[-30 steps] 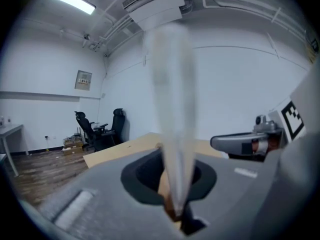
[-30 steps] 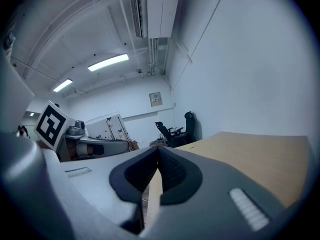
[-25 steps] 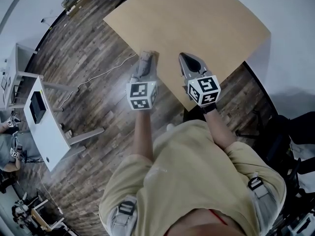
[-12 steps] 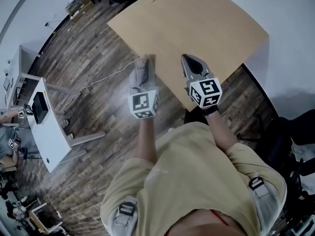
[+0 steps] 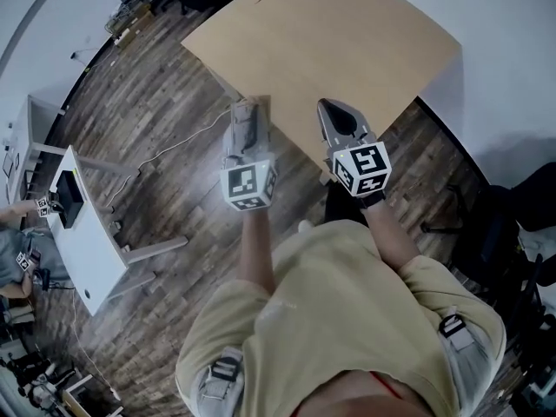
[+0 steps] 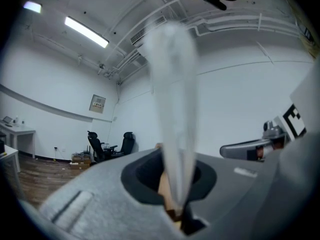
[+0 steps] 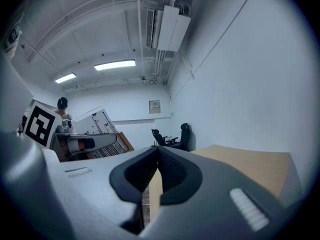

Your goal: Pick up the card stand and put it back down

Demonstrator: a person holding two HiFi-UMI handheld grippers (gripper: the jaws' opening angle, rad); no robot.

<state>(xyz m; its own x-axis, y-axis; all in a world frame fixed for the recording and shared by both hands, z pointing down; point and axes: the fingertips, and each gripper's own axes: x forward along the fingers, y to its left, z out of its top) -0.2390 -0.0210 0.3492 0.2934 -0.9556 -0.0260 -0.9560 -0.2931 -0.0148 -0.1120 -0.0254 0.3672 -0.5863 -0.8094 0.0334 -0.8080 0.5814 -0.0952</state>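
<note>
both grippers sit further back against the desk (image 5: 347, 42) than a second ago. the left gripper (image 5: 252, 107), whose tip then reached over the desk's near left edge, now hangs at that edge, mostly above the floor (image 5: 165, 172). the right gripper (image 5: 335, 109) has only its tip over the desk, beside the near corner. the desk itself lies higher in the head view than before.

left jaws are clenched on the stand (image 5: 247, 127), a clear sheet held in the air, off the desk. in the left gripper view it shows edge-on as a narrow pale blade. its foot is pinched between the pads and its long axis runs up from the jaws toward the ceiling. in the head view it lies in line with the gripper, pointing away from the person toward the desk's left edge. how far it tilts from upright i cannot tell.

right jaws are closed together with nothing between them. the two grippers are side by side, apart, both aimed the same way across the desk.
</note>
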